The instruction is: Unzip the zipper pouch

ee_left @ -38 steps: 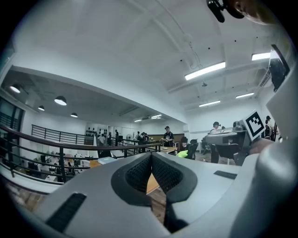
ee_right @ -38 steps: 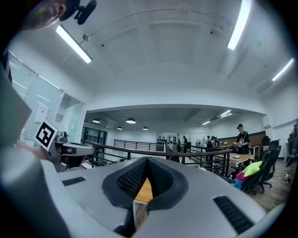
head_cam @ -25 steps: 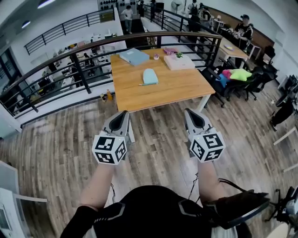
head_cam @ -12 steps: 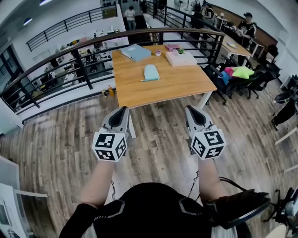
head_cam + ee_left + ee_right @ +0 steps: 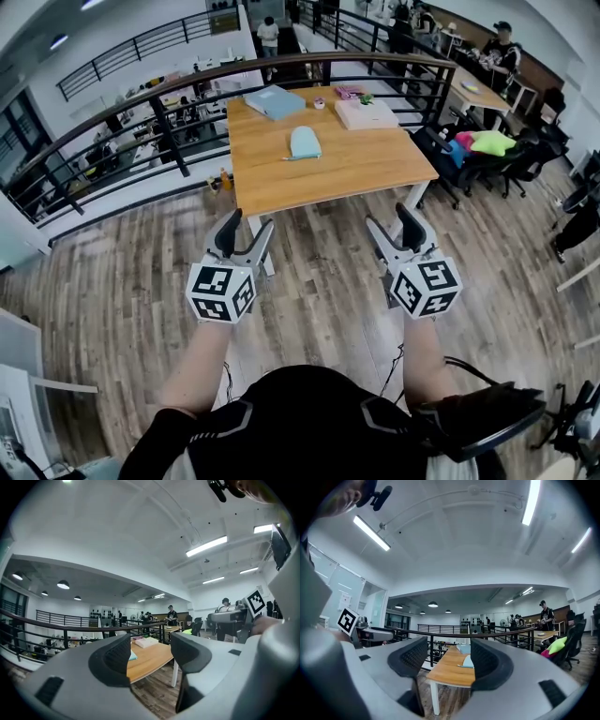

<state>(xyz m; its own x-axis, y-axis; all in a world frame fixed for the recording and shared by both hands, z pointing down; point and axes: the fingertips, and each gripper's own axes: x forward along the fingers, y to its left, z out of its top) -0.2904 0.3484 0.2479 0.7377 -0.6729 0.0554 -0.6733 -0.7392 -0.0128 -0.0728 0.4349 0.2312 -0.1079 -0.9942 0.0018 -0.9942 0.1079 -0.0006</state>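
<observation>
The left hand-held gripper (image 5: 249, 225) hangs level over the wood floor (image 5: 112, 281), short of the tabletop (image 5: 356, 173). Its jaws have just been opening and stand released, nothing between them. Ahead, the pale blue zipper pouch (image 5: 303, 142) lies flat near the tabletop's middle, well apart from both. The right hand-held gripper (image 5: 387, 217) has likewise just been opening, released and empty.

Wooden table (image 5: 328, 178), blue folder perhaps (image 5: 274, 101), white box (image 5: 366, 113), black railing (image 5: 165, 136)
</observation>
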